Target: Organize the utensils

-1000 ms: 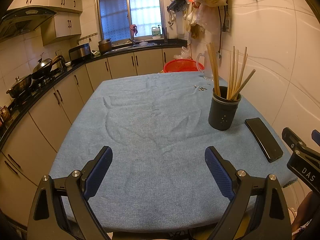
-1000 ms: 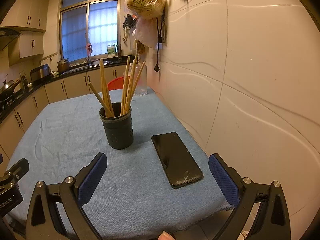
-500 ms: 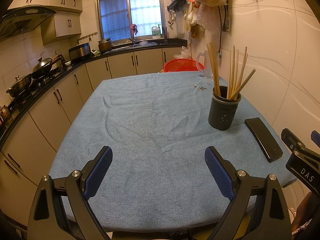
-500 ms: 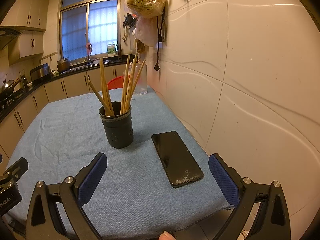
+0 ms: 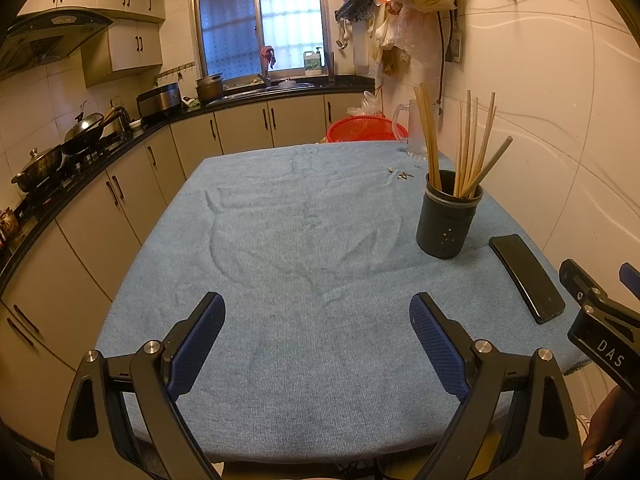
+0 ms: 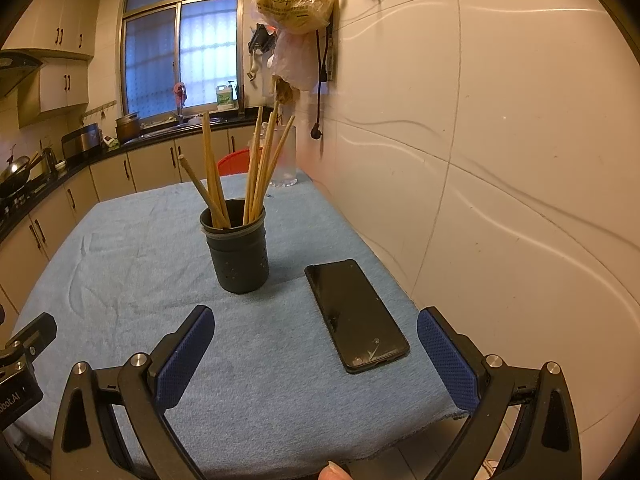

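A dark round utensil holder [image 5: 447, 220] stands on the right part of the blue-cloth table [image 5: 304, 248], with several wooden chopsticks [image 5: 466, 148] upright in it. It also shows in the right wrist view [image 6: 238, 254] with its chopsticks [image 6: 256, 168]. My left gripper [image 5: 316, 344] is open and empty above the table's near edge, well left of the holder. My right gripper [image 6: 314, 356] is open and empty, near the front edge, short of the holder.
A black phone [image 6: 356, 314] lies flat right of the holder, also in the left wrist view [image 5: 526, 278]. A glass jug [image 5: 412, 132] and red basket [image 5: 366, 128] stand at the far end. A tiled wall [image 6: 500, 160] runs along the right; kitchen counters [image 5: 100, 200] run along the left.
Both views have barely shifted; the grippers stay open and nothing on the table has moved.
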The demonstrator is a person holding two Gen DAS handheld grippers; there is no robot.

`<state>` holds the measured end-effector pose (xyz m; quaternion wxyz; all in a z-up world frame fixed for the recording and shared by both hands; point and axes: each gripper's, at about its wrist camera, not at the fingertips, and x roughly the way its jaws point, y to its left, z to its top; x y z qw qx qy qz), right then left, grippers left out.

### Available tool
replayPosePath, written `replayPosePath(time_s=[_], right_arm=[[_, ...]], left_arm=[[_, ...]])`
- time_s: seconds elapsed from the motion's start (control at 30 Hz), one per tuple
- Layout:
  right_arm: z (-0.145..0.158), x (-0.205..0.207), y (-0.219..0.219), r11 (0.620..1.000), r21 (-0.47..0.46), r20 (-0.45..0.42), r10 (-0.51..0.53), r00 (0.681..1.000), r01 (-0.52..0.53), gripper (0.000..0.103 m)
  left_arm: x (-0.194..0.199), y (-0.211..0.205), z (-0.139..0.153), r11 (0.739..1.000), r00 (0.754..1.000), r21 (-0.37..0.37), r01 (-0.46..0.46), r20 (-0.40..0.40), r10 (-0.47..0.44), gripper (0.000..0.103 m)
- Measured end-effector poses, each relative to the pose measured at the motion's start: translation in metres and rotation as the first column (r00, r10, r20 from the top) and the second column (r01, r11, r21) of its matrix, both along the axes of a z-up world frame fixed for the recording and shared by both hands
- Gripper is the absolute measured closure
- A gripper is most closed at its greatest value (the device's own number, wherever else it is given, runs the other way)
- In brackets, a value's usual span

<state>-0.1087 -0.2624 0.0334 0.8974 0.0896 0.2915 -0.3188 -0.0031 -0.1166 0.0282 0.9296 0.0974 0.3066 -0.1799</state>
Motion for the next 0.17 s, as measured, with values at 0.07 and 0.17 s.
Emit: replayPosePath(time_s=[0.07,0.17], right_arm=[[-0.003,0.004,0.000,1.000,0.007,-0.009,0.012,1.000,-0.012,0.000],[-0.011,0.015,0.003,0.998,0.025,-0.047,0.061,0.997,-0.060,0.000]], left_arm=[[0.001,0.006,-0.003,1.000,1.000,-0.006,-0.014,0.002,0.014,0.010],[0.021,0.022,-0.010,0.997,0.996,-0.030,-0.068,-0.054,0.066,0.010]])
